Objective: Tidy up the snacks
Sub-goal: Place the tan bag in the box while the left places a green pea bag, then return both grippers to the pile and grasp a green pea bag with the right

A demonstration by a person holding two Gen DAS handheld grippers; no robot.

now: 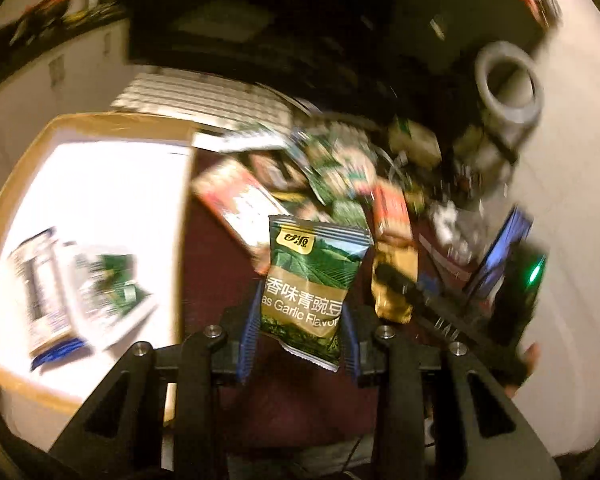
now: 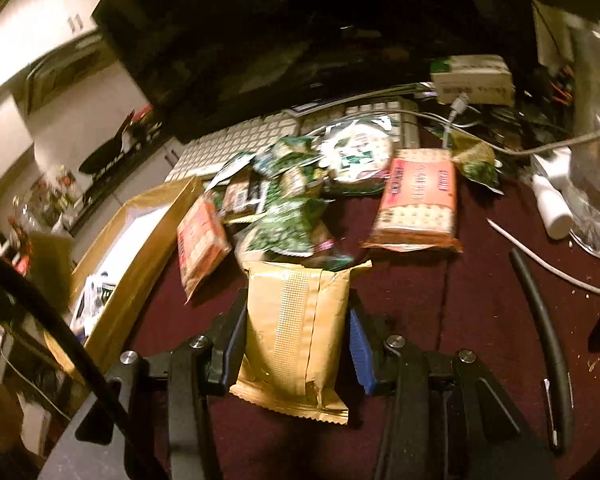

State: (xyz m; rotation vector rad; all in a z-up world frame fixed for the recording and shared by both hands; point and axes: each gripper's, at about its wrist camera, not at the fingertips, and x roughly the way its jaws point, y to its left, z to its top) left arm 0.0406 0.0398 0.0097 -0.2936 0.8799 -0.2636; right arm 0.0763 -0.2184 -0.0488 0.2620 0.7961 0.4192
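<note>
My left gripper (image 1: 300,320) is shut on a green garlic-pea packet (image 1: 312,280) and holds it above the dark red table, right of a cardboard box (image 1: 20,200) that holds a few packets (image 1: 80,292). My right gripper (image 2: 298,320) is shut on a gold packet (image 2: 296,332) just above the table; it also shows in the left wrist view (image 1: 394,284). A pile of green snack packets (image 2: 292,216) and two orange cracker packs (image 2: 418,200) (image 2: 200,240) lies ahead on the table. The box (image 2: 140,240) is to the left in the right wrist view.
A white keyboard (image 2: 252,136) and a dark monitor (image 2: 300,40) stand behind the pile. Cables, a white bottle (image 2: 552,208) and a black tube (image 2: 544,320) lie at the right. A roll of grey tape (image 1: 508,84) sits at the back right in the left wrist view.
</note>
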